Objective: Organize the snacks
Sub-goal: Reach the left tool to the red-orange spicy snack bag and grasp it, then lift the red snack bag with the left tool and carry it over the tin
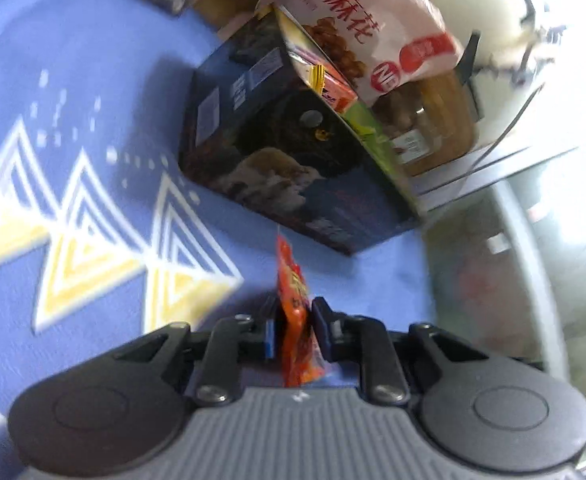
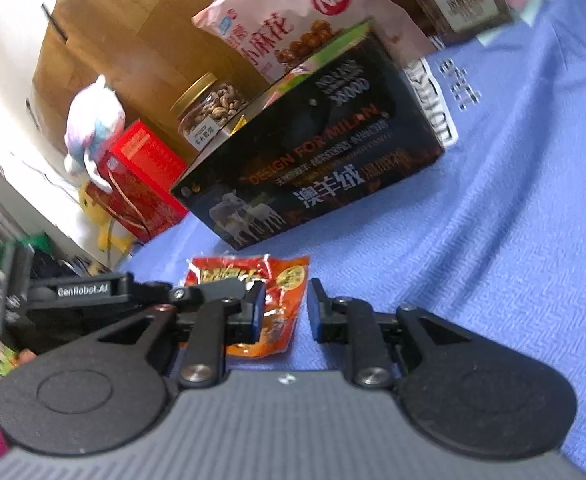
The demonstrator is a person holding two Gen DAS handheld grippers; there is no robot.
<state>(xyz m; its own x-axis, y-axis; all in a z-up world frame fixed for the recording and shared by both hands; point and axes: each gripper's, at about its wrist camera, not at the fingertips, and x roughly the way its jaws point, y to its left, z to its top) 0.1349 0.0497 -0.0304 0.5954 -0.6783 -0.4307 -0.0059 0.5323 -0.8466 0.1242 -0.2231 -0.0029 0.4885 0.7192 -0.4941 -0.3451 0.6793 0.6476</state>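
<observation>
Blue patterned cloth point(image 1: 93, 80) w/ dark box point(image 2: 325, 152); wood wall point(image 2: 133, 12) behind.

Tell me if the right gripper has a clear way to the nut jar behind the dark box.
Probably not directly: the dark box stands between the right gripper and the nut jar; the pink snack bag leans beside it.

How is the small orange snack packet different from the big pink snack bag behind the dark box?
The orange snack packet is small, near the camera and pinched on edge by the left gripper; the pink snack bag is much larger and leans untouched behind the dark box. The packet is orange-red with yellow lettering; the bag is pale pink with red characters and a picture of brown twists. Both are sealed soft pouches.
</observation>
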